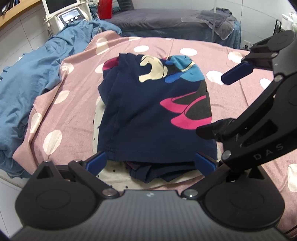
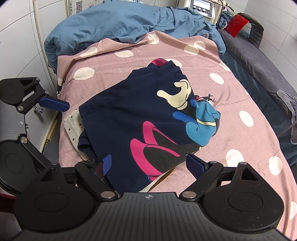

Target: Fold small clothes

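A folded navy garment (image 1: 148, 115) with a pink, blue and cream cartoon print lies on a pink blanket (image 1: 74, 96) with white dots. Under it, a white cloth with small black dots (image 1: 96, 120) sticks out at the near side. My left gripper (image 1: 150, 164) is open, its blue fingers either side of the garment's near hem. My right gripper (image 1: 211, 105) comes in from the right, open, over the garment's right edge. In the right wrist view the right gripper (image 2: 151, 165) straddles the garment (image 2: 130, 115) at its printed side. The left gripper's blue finger (image 2: 53, 103) shows at the left.
A crumpled blue duvet (image 1: 37, 74) is heaped at the head of the bed (image 2: 120, 24). A second bed with grey covers (image 1: 157, 20) stands alongside, with a grey towel (image 1: 219, 18) on it. A white machine with knobs (image 1: 70, 17) and a red object (image 1: 104, 8) stand behind.
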